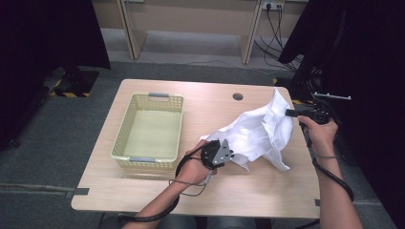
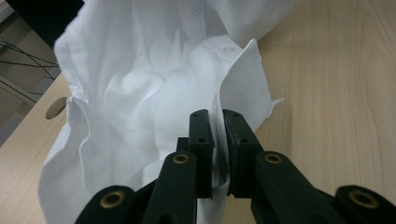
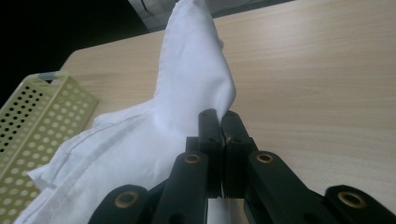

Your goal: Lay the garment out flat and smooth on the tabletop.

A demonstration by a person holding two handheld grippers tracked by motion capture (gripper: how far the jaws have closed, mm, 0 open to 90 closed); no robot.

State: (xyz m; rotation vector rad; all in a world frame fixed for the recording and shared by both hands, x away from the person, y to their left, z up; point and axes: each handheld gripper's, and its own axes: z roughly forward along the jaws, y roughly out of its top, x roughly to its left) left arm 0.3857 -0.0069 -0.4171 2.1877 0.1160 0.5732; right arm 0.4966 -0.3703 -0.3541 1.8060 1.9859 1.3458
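Wooden counter [image 1: 157, 191] under everything. Right of the basket, crumpled white shirt [image 1: 258, 131] bunched on the counter, far end lifted toward the counter's right edge, buttoned collar edge on the near side. Yellow perforated basket [image 1: 122, 140] on the counter's left half, apart from the shirt. Left gripper [image 1: 228, 155] between basket and shirt, at the shirt's near edge, fingers [image 2: 201, 140] narrow, pinching a fold of the collar edge. Right gripper [image 1: 288, 112] far right of the basket, at the shirt's raised end, fingers [image 3: 211, 135] pressed together on the cloth.
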